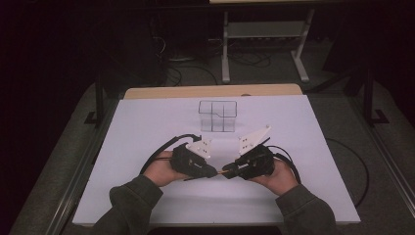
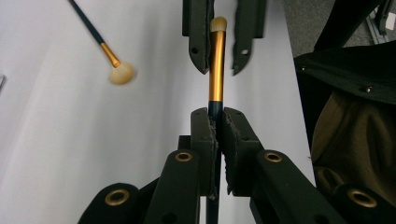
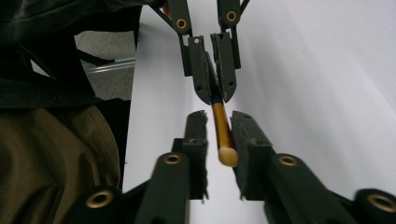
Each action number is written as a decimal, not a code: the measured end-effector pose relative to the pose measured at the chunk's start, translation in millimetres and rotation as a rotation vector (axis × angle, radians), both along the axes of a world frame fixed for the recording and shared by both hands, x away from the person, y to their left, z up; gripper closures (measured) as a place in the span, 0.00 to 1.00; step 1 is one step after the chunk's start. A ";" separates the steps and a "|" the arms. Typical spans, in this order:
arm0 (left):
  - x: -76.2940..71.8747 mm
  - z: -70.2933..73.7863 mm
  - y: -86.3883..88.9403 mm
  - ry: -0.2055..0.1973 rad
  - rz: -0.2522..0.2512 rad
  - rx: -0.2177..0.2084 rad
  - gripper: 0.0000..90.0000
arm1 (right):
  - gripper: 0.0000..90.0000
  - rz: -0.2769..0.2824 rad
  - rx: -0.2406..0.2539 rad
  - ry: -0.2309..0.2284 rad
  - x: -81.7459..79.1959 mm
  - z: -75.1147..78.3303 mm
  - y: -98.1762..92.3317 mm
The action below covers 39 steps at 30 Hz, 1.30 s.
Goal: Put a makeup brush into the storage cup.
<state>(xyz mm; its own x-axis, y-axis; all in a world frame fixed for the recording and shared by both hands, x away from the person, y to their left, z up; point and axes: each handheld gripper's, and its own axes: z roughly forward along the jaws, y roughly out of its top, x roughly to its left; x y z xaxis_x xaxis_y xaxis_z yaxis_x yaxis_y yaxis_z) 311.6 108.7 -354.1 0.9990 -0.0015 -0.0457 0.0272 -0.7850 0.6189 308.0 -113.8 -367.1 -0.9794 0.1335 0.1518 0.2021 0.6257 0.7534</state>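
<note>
1. Gold-banded brush (image 2: 215, 70) is clenched by its dark handle in the left gripper (image 2: 215, 122), its long axis running straight out from those fingers toward the right gripper (image 3: 219, 140)
2. Its tip lies between the right fingers (image 3: 196, 133), which stand just apart from it on either side, not yet pressing; the right hand is the nearer one to take over
3. White table (image 1: 147, 127) lies below, with a second brush (image 2: 109, 53) and a clear box (image 1: 218, 115) beyond
</note>
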 end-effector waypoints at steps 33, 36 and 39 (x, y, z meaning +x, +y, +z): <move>-3.0 -3.3 0.9 0.006 -0.032 0.103 0.90 | 0.92 0.097 -0.132 -0.072 -1.5 24.1 12.6; -3.4 -4.9 -0.9 0.005 -0.036 0.111 0.90 | 0.92 0.102 -0.138 -0.077 -1.9 24.4 13.4; -3.6 -6.1 -1.4 0.009 -0.032 0.113 0.90 | 0.92 0.103 -0.141 -0.076 -2.4 25.1 13.5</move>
